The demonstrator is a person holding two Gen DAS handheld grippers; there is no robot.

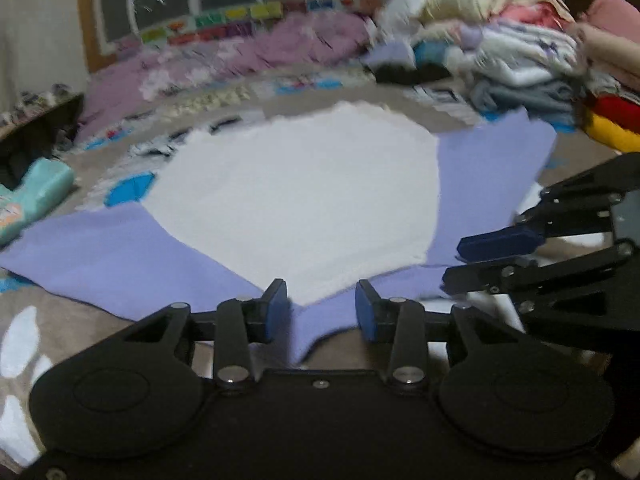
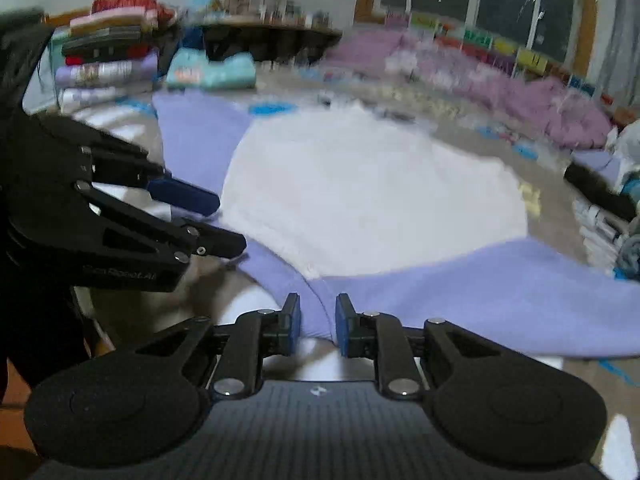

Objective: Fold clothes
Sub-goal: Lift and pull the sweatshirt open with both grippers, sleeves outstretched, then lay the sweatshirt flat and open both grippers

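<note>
A shirt (image 1: 296, 200) lies spread flat on the bed (image 1: 100, 332), its sleeves reaching out to either side. The left tool (image 1: 322, 308) and right tool (image 2: 318, 326) sit side by side at its near edge, cloth between each one's fingers. Behind the shirt lies a blanket (image 1: 248, 52); stacked clothes (image 1: 500, 56) stand at the far right, and folded piles (image 2: 104, 64) at the far left.
</note>
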